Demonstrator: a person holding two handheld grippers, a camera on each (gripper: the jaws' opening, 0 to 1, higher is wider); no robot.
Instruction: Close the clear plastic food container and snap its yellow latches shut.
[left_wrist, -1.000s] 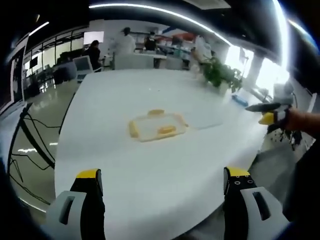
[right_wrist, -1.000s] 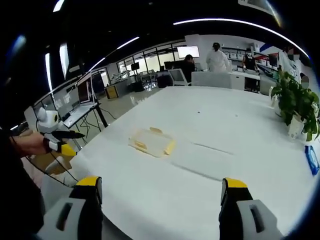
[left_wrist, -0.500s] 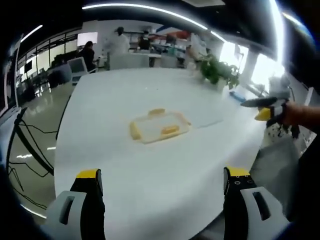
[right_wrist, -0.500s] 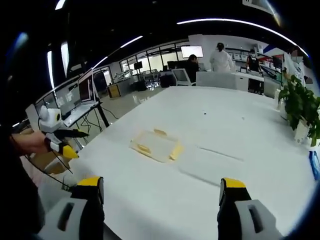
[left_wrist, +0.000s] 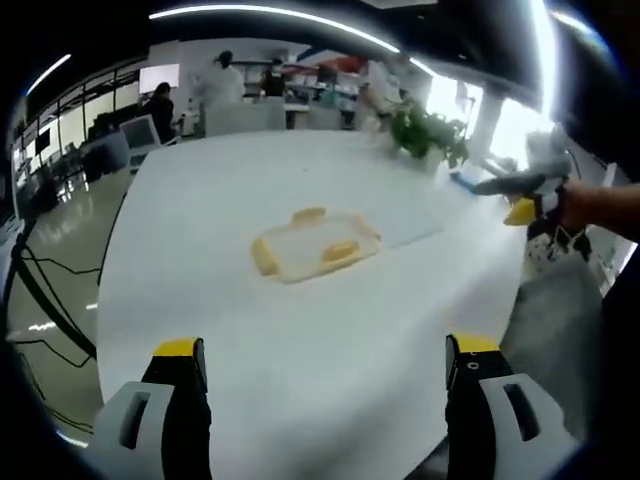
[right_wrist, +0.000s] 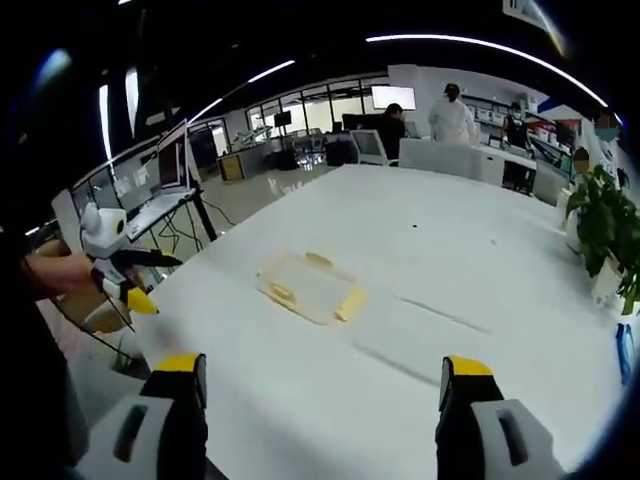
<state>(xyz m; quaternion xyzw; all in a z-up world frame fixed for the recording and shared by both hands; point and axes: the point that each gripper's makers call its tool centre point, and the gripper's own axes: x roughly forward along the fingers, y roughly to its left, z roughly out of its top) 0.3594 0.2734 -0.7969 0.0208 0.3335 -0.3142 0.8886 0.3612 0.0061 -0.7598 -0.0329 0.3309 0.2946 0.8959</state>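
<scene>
Left claw (left_wrist: 320, 365): two black jaws with yellow tips, light grey housings with a slot at each base; right claw (right_wrist: 312, 375) built the same. Seen from outside at the counter (left_wrist: 300, 330) edge, each claw has a white rounded body, dark pointed jaws, a yellow tip. Dark clothing at frame edges.

The white table (left_wrist: 300, 330) is bare between the left gripper (left_wrist: 318, 375) and the container (left_wrist: 313, 244); approach is unobstructed. The same holds ahead of the right gripper (right_wrist: 312, 385). A potted plant (right_wrist: 600, 225) stands at the far edge, well apart from the container.
</scene>
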